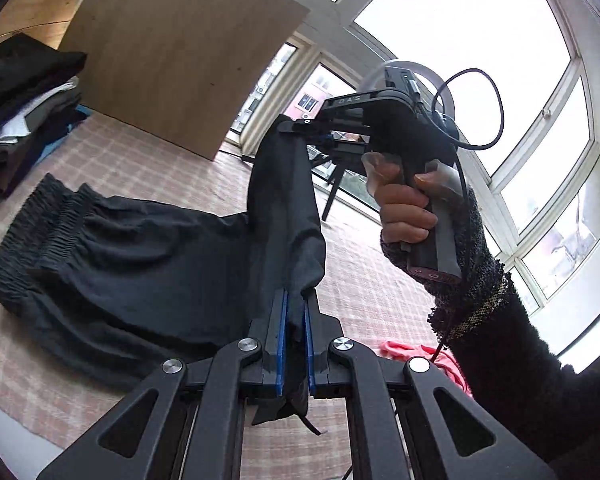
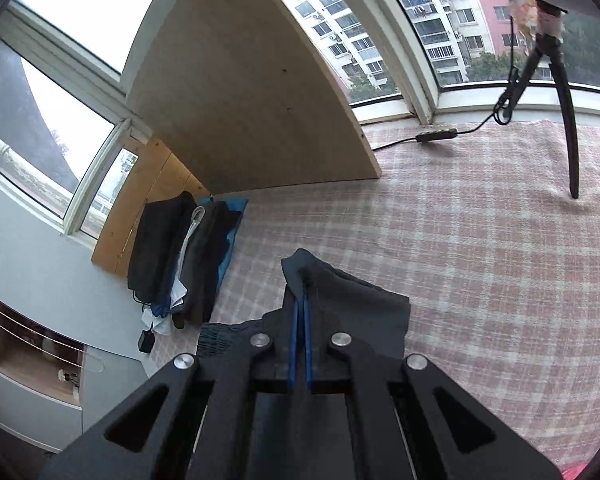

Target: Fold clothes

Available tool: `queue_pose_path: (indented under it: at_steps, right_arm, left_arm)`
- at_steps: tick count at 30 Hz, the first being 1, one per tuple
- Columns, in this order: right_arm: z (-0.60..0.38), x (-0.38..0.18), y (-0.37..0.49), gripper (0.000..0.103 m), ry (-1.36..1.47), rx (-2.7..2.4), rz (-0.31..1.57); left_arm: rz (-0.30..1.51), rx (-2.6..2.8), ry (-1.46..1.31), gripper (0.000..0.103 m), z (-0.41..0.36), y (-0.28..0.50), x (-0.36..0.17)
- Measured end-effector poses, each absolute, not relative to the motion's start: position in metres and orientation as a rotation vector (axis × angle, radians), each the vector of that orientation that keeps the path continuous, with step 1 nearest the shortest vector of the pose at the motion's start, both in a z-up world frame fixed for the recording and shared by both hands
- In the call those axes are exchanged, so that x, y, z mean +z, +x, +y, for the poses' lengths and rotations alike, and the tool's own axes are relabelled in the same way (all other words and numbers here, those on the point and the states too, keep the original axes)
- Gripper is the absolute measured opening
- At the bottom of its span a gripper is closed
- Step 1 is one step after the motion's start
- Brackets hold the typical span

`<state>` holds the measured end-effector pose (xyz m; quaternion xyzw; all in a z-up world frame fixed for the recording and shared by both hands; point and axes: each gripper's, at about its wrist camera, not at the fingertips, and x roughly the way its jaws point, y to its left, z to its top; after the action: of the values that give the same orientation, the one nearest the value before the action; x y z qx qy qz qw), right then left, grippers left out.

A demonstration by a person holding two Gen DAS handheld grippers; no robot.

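The black garment (image 1: 140,256) lies partly on the pink checked cloth (image 1: 148,160), its gathered waistband (image 1: 32,224) toward the clothes stack (image 1: 24,112), its other end lifted off the cloth. The left hand-held gripper (image 1: 294,320) is pressed together on one corner of that lifted end; the right hand-held gripper (image 1: 300,126), gripped by a hand (image 1: 408,208) in a dark sleeve, pinches the other corner higher up, so the fabric hangs stretched between the two. In the right wrist view the right hand-held gripper (image 2: 302,292) has its blue pads nearly touching, with dark cloth clamped at the tips.

Beyond the garment, the checked cloth runs bare to the window sill. A wooden board (image 2: 240,92) leans upright at the far edge, just beside the stack. A tripod leg (image 2: 568,128) and a cable (image 2: 436,136) stand near the window, well apart from the garment. A pink garment (image 1: 428,356) lies close by, under the right sleeve.
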<state>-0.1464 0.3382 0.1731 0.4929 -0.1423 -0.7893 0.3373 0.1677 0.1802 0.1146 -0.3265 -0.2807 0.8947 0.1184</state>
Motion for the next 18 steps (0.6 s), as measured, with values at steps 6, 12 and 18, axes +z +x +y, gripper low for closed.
queue_pose_path:
  at_steps: [6, 12, 18]
  right_arm:
    - [0.208, 0.166, -0.125, 0.003, 1.328, -2.077, -0.189]
    - [0.121, 0.118, -0.113, 0.003, 1.438, -2.069, -0.094]
    - [0.072, 0.095, -0.104, 0.003, 1.476, -2.071, 0.006]
  left_arm:
    - [-1.029, 2.618, -1.072, 0.006, 0.075, 0.183, 0.07]
    - [-1.082, 2.588, -1.159, 0.004, 0.024, 0.191, 0.032]
    - [-1.049, 2.575, -1.262, 0.004, 0.0, 0.189, 0.003]
